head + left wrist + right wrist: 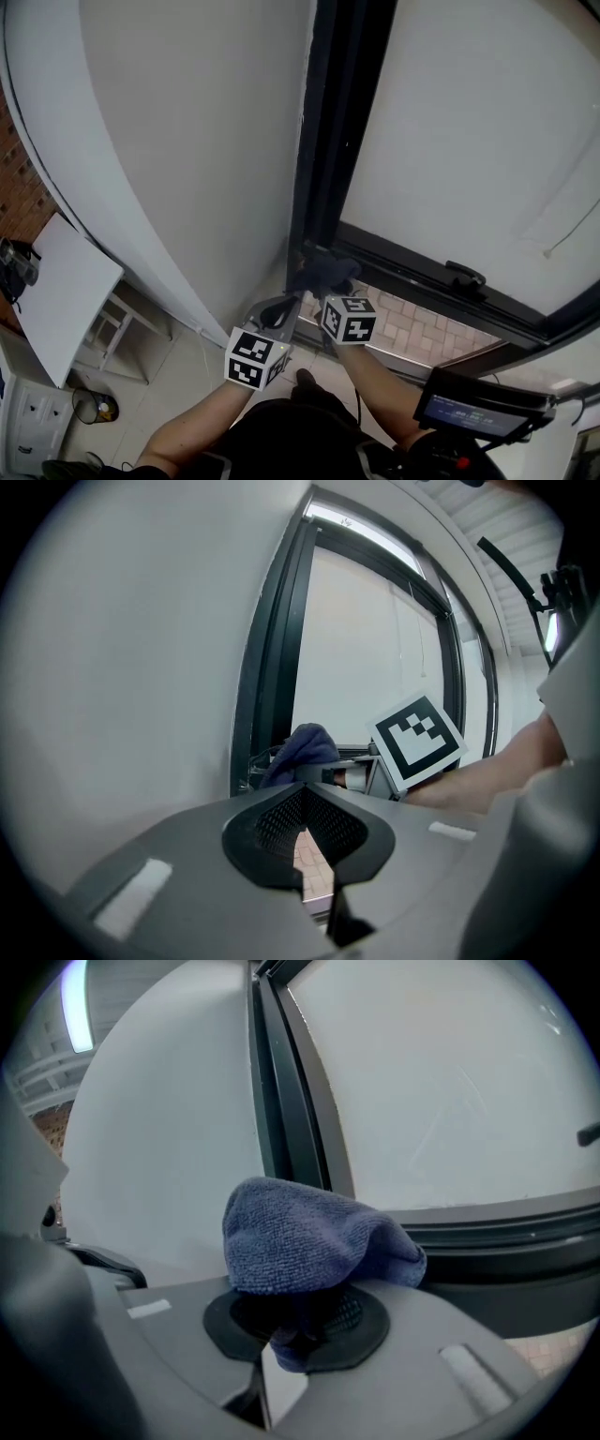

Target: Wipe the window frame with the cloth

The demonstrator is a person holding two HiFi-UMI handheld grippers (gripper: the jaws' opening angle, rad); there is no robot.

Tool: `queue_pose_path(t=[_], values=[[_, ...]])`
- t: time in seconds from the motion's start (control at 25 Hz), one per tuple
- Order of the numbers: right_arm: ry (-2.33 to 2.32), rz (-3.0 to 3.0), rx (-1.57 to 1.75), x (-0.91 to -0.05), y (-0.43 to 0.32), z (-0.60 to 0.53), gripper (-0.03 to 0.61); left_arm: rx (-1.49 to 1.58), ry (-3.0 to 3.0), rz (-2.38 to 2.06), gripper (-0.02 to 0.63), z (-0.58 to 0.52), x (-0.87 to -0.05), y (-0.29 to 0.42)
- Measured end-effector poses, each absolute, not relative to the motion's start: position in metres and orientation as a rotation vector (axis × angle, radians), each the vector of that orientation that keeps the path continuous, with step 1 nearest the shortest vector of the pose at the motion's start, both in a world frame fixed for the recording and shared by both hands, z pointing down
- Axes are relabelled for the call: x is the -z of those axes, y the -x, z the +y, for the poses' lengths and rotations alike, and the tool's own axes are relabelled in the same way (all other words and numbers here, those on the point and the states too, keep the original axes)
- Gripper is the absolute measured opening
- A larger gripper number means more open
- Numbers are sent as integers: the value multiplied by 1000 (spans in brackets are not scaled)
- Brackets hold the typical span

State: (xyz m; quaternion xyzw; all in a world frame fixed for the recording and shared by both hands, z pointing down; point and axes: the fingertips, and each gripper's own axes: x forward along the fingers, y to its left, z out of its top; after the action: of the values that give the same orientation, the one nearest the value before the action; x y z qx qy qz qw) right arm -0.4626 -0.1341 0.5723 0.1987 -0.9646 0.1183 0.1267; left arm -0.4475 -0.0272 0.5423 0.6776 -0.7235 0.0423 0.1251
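A white plaster wall (187, 141) meets a tall black metal window frame (323, 141) holding pale frosted glass (469, 122), with brick paving (412, 328) visible beyond the lower rail. The right tool (298, 1321) is clamped on a bunched blue microfibre cloth (309, 1237). The cloth sits at the frame's bottom-left corner, where the upright and the lower rail join; I cannot tell whether it touches the metal. The left tool (305, 803) hangs just beside it, jaws together with nothing between them. To wipe well, I would press the cloth's rounded fold into the corner channel. Then I would draw it along one rail in a steady pass, gripping firmly so the fabric does not pull free on the ridges.
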Motion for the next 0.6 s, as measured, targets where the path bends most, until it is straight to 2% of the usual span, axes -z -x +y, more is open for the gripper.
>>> queue_pose_path(t=[0.28,0.6], values=[[-513,-2796,-323,-573,495,-158,55,-149,-1947,-2152,-6,-39,-534,462],[-490,-2806,-311,-567,498,-158,55,-142,-1903,-2163,-6,-44,-535,465]])
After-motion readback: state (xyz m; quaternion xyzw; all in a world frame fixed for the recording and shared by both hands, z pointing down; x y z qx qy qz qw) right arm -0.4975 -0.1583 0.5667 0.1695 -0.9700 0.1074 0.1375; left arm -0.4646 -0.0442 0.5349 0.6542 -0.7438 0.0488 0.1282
